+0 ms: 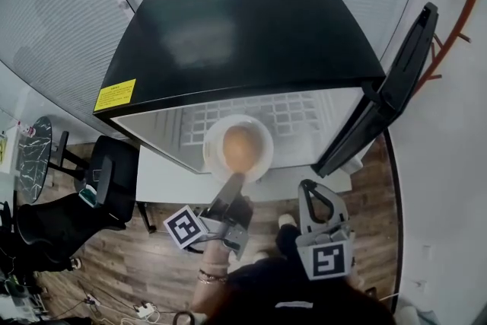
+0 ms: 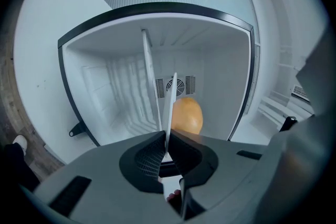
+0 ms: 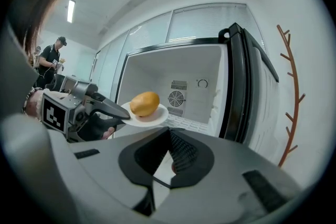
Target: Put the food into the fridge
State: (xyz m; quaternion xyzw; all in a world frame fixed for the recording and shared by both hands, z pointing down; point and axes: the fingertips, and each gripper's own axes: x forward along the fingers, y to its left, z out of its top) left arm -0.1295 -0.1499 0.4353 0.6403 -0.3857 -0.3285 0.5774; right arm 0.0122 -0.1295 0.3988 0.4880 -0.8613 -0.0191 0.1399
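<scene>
Left gripper [image 1: 234,180] pinches the plate [image 1: 214,136] carrying a mango [image 1: 241,147] before the open fridge [image 1: 228,34]; right gripper [image 1: 307,186] pressed together, empty.

Glossy black on top of the fridge [image 1: 243,34], smooth white plastic inside. Shiny white glaze on the plate [image 1: 266,152]; smooth, dull skin on the orange fruit [image 1: 241,147]. Matt grey plastic on the left hand-held gripper [image 1: 232,180], ribbed black pads [image 2: 149,157]. Wood-grain floor [image 1: 137,262].
</scene>
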